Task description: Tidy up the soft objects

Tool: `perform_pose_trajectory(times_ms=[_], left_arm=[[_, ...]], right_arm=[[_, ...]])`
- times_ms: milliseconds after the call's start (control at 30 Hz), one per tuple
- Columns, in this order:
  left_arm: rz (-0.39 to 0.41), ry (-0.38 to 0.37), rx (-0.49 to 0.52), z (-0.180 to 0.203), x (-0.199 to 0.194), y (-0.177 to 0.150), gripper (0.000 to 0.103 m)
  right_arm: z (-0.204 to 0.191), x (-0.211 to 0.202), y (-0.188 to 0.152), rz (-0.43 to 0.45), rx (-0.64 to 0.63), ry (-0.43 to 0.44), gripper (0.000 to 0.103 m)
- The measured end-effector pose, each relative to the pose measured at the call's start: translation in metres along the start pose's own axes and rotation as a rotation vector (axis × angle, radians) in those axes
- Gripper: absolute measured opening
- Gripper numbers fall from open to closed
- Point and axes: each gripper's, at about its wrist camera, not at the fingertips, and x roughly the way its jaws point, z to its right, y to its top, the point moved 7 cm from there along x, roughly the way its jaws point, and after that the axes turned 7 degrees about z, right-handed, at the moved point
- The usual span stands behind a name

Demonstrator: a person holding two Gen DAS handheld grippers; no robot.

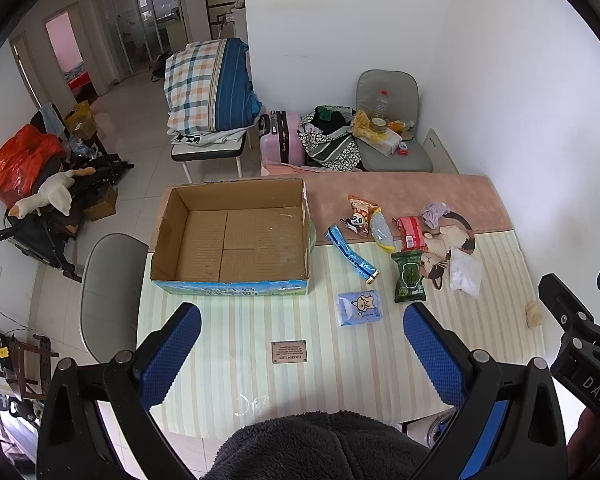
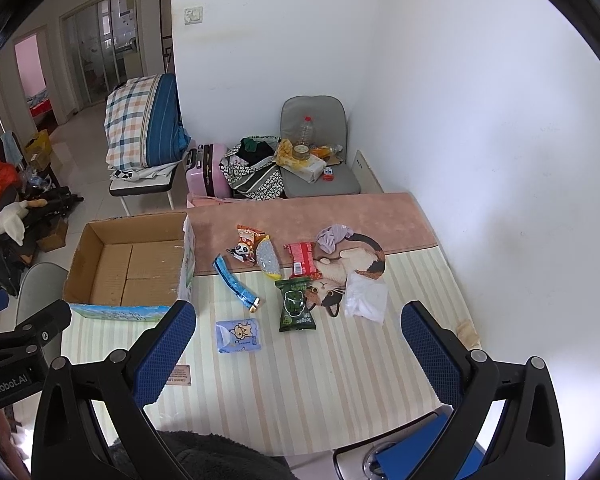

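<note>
An open empty cardboard box (image 1: 236, 240) (image 2: 128, 264) sits at the table's left. To its right lie soft items: a blue tissue pack (image 1: 359, 307) (image 2: 238, 336), a green snack bag (image 1: 409, 278) (image 2: 296, 306), a blue tube pouch (image 1: 350, 253) (image 2: 236, 284), a red packet (image 1: 410, 233) (image 2: 302, 258), a panda snack bag (image 1: 358, 214) (image 2: 246, 249), a white plastic bag (image 1: 465, 274) (image 2: 365, 296), a calico cat plush (image 1: 448, 240) (image 2: 352, 268) and a lilac cloth (image 1: 434, 213) (image 2: 332, 237). My left gripper (image 1: 302, 344) and right gripper (image 2: 298, 340) hover open and empty above the table's near side.
The striped tablecloth (image 1: 260, 328) covers the table, with a small brown label (image 1: 289, 351) near the front. A crumpled tan scrap (image 1: 534, 314) lies at the right edge. A grey chair (image 1: 108, 292) stands left of the table. A white wall (image 2: 500, 160) bounds the right.
</note>
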Motion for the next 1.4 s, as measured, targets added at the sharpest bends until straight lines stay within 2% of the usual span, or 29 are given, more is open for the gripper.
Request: perform_pose_trajectory(times_ms=[1133, 1400], left_arm=[[0.009, -0.003, 0.0, 0.0, -0.007, 0.005, 0.103], [0.01, -0.007, 0.004, -0.001, -0.007, 0.008, 0.103]], right_arm=[[-0.01, -0.011, 0.0, 0.026, 0.002, 0.004, 0.103], [-0.008, -0.009, -0.002, 0.006, 0.032, 0.043, 0.103]])
